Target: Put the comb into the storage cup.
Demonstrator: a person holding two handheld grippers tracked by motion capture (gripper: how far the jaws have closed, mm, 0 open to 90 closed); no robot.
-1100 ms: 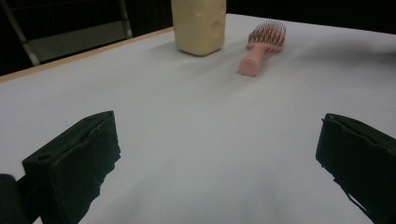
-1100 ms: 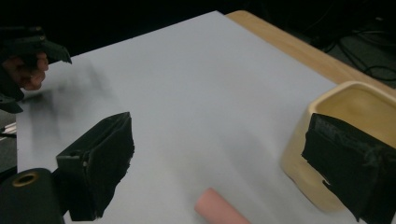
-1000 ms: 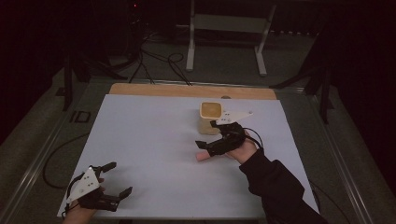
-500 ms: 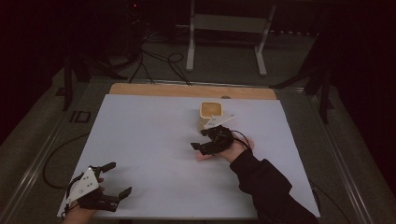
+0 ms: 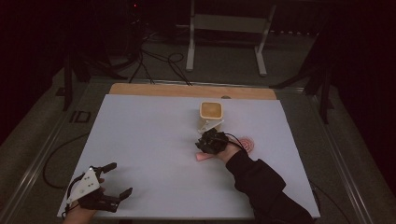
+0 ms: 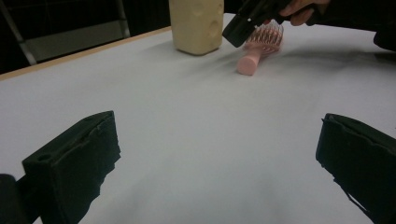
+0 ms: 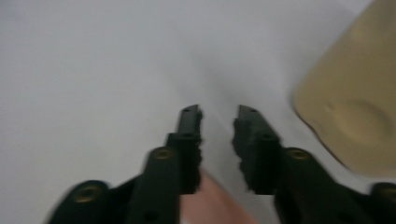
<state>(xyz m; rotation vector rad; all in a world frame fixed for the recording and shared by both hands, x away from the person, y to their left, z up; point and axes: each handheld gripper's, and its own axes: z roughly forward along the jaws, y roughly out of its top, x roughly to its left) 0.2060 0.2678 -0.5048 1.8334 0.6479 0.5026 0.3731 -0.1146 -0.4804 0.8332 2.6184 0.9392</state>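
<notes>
My left gripper [image 5: 111, 184] rests wide open near the table's [image 5: 149, 126] front-left corner. My right gripper [image 7: 218, 116], its 2 jaws slightly parted and empty, hovers over the pink hairbrush [image 6: 259, 48] beside the beige cup [image 5: 211, 111]; I should lower squarely onto the handle before closing.

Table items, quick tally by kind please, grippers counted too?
Pink hairbrush: 1
Beige container: 1
Grippers: 2, left gripper and right gripper
Total: 4
</notes>
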